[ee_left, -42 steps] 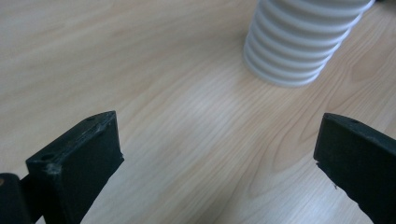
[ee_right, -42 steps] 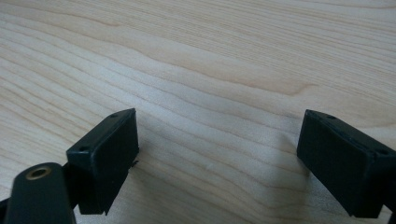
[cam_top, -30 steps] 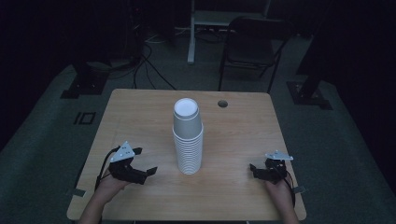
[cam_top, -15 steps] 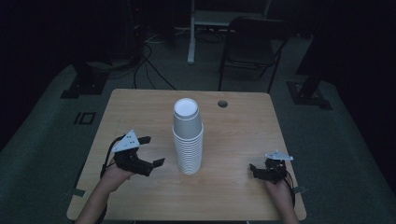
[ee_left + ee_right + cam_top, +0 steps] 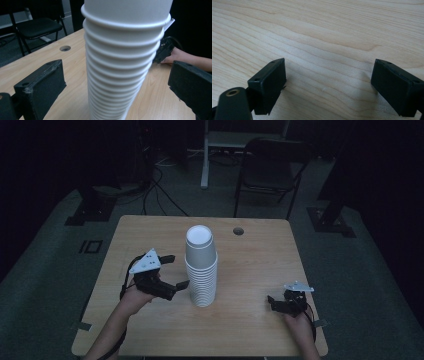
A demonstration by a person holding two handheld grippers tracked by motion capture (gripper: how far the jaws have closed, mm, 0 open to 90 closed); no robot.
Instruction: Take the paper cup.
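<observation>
Stack of white paper cups [image 5: 201,267], mid-table [image 5: 250,330]: framed by wide-spread jaws of left gripper [image 5: 175,271], untouched. Right gripper [image 5: 272,302], near right edge: parted wide, nothing held.

We see a white stack of paper cups [image 5: 201,267], its rims ringing it in pale bands, on a light wooden worktop [image 5: 260,265] with wavy tan grain. The left tongs [image 5: 175,271] are black with a light grey three-cornered plate dotted with small dark spots. The right tongs [image 5: 274,303] are black too, under a similar pale grey plate. Beyond the far edge we see a black chair [image 5: 270,167] on a dull grey-green floor [image 5: 370,270], with black cables [image 5: 160,185] at far left.
</observation>
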